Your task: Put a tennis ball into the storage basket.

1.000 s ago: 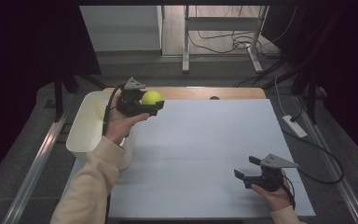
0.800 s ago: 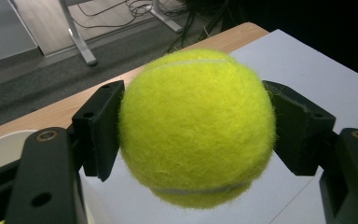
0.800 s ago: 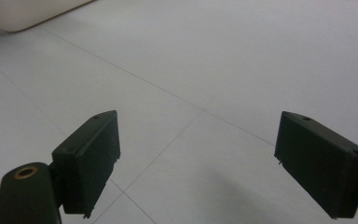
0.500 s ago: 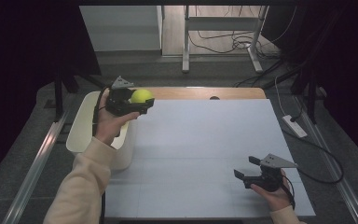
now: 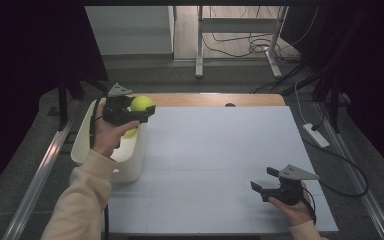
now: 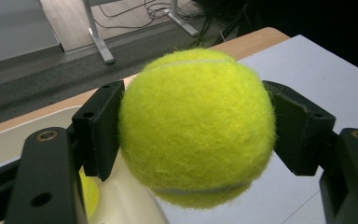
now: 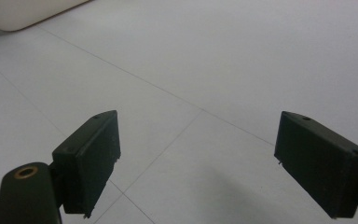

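Observation:
A yellow tennis ball (image 5: 142, 103) (image 6: 196, 127) is clamped between the black jaws of my left gripper (image 5: 139, 111) (image 6: 196, 128), held in the air over the right rim of a white bin (image 5: 82, 135). A second yellow ball (image 5: 130, 133) (image 6: 89, 192) lies inside that bin, below the held one. Low at the right of the white table top (image 5: 220, 150), my right gripper (image 5: 263, 180) (image 7: 196, 161) stands open, with nothing between its jaws and only bare table under them.
The white bin's corner (image 7: 23, 11) shows at the far left in the right gripper view. A wooden strip (image 5: 215, 99) edges the table's far side. Beyond it lie floor cables (image 5: 240, 47) and metal desk legs (image 5: 199, 40). A white power strip (image 5: 316, 135) lies right of the table.
My left hand has carried the tennis ball leftward, from over the table's far left corner to above the bin's rim. The right gripper has stayed put.

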Demonstrator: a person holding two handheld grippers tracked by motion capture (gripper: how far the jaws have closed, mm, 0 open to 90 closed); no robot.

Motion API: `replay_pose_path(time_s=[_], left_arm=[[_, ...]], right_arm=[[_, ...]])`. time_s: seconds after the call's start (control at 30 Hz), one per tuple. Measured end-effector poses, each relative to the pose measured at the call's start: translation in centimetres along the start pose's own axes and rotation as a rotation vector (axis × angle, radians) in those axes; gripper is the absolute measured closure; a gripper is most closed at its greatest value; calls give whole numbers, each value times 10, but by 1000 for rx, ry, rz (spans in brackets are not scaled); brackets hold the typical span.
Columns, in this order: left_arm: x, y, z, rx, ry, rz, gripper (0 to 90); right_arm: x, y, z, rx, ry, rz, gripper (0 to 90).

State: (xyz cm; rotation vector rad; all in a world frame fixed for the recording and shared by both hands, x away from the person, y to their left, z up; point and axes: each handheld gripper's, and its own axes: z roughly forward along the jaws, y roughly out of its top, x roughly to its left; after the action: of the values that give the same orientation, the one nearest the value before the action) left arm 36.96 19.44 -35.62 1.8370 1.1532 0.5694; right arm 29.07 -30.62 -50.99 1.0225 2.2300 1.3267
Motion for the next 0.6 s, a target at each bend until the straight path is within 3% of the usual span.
replay_pose_path(time_s=[0.6], left_arm=[[19,-9,-11,8,58,-26,270]], right_arm=[[0,0,1,1,4,0,144]])
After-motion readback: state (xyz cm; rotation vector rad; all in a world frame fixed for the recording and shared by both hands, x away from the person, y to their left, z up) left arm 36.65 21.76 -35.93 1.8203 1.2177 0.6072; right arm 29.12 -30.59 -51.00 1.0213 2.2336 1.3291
